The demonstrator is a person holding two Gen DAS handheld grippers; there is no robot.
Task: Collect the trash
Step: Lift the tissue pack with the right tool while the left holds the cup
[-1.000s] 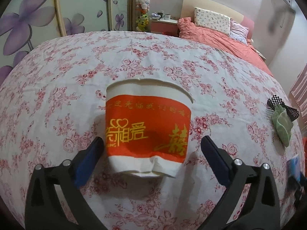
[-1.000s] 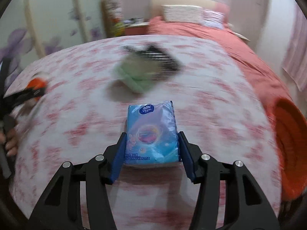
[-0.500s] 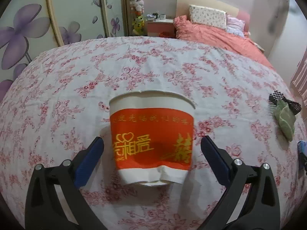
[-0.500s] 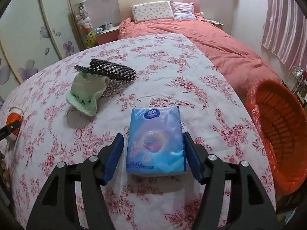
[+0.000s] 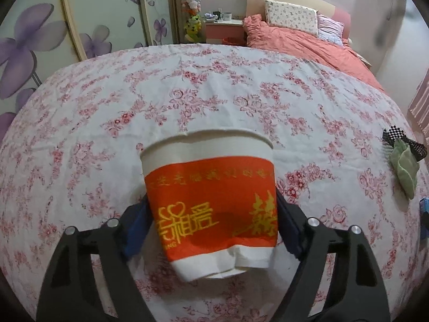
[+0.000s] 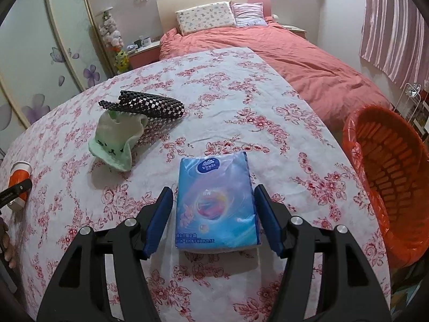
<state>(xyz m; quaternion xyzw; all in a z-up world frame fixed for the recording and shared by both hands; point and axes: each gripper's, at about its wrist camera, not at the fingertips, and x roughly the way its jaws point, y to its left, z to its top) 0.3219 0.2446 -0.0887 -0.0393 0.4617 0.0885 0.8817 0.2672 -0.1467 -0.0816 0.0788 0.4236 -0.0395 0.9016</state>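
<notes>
A paper cup with an orange band and a crumpled base lies on the floral tablecloth. My left gripper is closing, and its blue pads touch the cup's two sides. The cup also shows at the far left of the right wrist view. A blue tissue pack lies flat on the cloth. My right gripper straddles it, open, with a thin gap between each pad and the pack.
An orange basket stands off the table's right edge. A green cloth and a black-and-white checked pouch lie behind the pack. A bed and wardrobe doors lie beyond the table.
My left gripper's jaws came in from wide open onto the cup's sides. The right gripper's pads moved slightly off the tissue pack, and its view swung right to show the basket.
</notes>
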